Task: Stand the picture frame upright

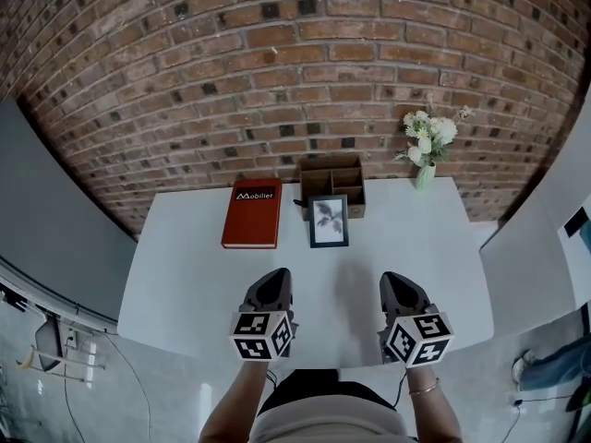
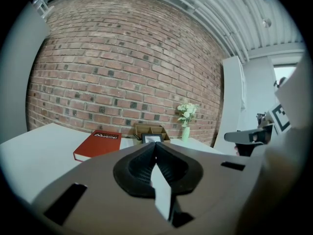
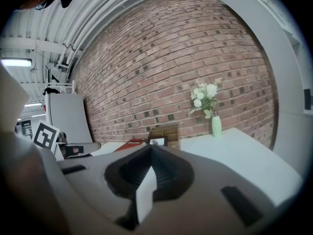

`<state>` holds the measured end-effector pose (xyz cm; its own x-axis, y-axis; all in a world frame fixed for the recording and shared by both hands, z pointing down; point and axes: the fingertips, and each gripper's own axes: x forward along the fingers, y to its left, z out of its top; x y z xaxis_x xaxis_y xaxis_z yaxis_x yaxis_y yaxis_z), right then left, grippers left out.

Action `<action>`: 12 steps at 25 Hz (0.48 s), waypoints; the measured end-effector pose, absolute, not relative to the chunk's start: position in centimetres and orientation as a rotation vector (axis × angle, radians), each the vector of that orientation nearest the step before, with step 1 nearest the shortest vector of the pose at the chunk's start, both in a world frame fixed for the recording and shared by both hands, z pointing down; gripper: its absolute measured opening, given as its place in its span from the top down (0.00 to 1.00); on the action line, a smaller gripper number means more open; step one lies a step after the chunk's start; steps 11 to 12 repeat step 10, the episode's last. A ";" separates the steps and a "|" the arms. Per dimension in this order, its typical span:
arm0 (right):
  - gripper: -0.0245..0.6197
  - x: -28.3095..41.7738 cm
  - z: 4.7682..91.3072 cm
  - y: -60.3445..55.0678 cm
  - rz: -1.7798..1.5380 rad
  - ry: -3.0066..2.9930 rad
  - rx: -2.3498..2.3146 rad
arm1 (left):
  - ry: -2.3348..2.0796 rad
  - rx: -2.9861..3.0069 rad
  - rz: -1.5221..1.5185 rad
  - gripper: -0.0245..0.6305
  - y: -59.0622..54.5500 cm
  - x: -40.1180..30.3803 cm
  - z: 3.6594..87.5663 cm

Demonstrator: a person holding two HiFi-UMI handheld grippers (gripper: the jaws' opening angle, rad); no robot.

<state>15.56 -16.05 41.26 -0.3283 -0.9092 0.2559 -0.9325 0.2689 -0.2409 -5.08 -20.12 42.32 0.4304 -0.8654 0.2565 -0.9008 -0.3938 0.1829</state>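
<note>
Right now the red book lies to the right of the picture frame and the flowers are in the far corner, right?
No. The head view shows the red book lying to the left of the picture frame; the flowers are in the far corner.

Light: even, white, moderately bright; your head view shows the table [image 1: 185,275] pale and evenly lit. Source: ceiling strip lamp [image 3: 14,61], left of your right gripper view. Shadows: faint, soft-edged. Distortion: heavy fisheye; brick wall [image 1: 277,53] bows, gripper views darken to black corners. Focus: left gripper [image 2: 155,148] and right gripper [image 3: 149,151] blur up close.
</note>
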 end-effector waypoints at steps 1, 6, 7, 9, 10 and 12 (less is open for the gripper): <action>0.96 15.6 41.3 -15.9 0.536 -2.443 1.785 | -1.524 2.394 0.177 0.97 -20.0 -5.1 42.5; 0.96 15.7 41.2 -15.9 0.532 -2.438 1.790 | -1.516 2.389 0.183 0.97 -19.9 -4.9 42.8; 0.96 15.6 41.3 -15.9 0.532 -2.438 1.785 | -1.515 2.388 0.182 0.97 -19.9 -4.9 42.8; 0.96 15.3 41.4 -15.9 0.533 -2.440 1.775 | -1.512 2.385 0.182 0.97 -19.8 -4.9 42.9; 0.96 15.1 41.4 -15.9 0.534 -2.441 1.770 | -1.511 2.383 0.182 0.97 -19.7 -4.9 43.0; 0.96 15.1 41.4 -15.9 0.534 -2.441 1.770 | -1.511 2.383 0.182 0.97 -19.7 -4.9 43.0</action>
